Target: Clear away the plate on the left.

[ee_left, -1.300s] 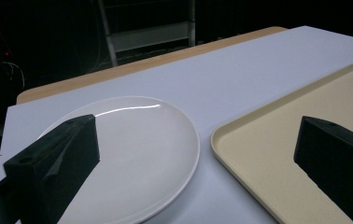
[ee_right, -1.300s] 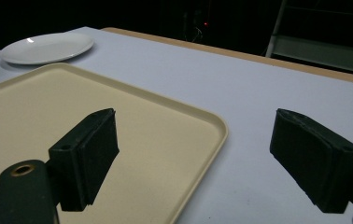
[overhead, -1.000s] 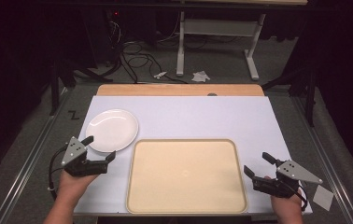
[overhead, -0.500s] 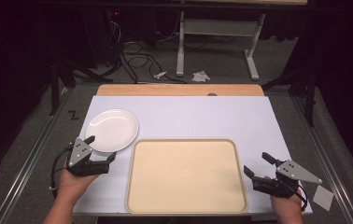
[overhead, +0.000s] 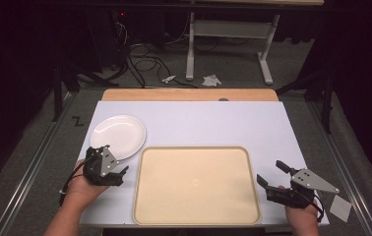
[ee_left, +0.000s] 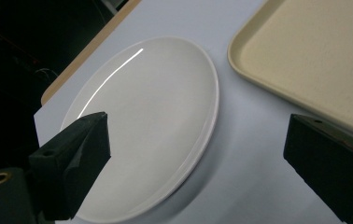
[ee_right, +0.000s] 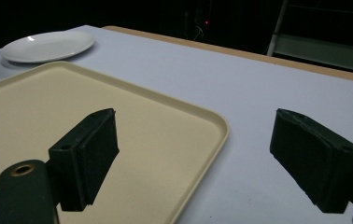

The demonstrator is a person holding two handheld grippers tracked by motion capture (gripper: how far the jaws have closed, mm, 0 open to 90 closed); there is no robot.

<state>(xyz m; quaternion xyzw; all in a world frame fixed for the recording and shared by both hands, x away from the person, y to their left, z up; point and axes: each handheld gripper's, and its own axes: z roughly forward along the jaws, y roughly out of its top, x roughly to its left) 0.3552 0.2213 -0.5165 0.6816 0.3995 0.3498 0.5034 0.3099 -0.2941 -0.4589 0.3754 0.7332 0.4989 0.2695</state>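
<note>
In the high view the white plate [overhead: 118,136] lies at the left of the pale tabletop [overhead: 199,120], just beside the upper left corner of the beige tray [overhead: 196,184], which sits empty at the lower middle of the frame. The left tool [overhead: 111,164], held by the person's left hand [overhead: 83,187], sits at the lower left, right at the plate's near rim. From above, one dark jaw reaches over the rim while the other points toward the tray's left edge.

In the left gripper view the jaws stand wide apart with nothing between them but the plate [ee_left: 146,126] and bare tabletop. The left jaw overlaps the plate's lower left part; the right jaw sits at the lower right of the frame, over the gap beside the tray [ee_left: 314,56]. Whether either jaw touches the plate cannot be told.

The right tool [overhead: 276,178] is at the lower right of the high view, in the right hand [overhead: 303,216], just beside the tray's right edge and well apart from the plate. In the right gripper view its jaws are spread wide and hold nothing. One is over the tray [ee_right: 118,121], the other over the tabletop, and the plate [ee_right: 48,45] appears far off at the upper left.

No brand, label or legible writing can be made out on any item.
</note>
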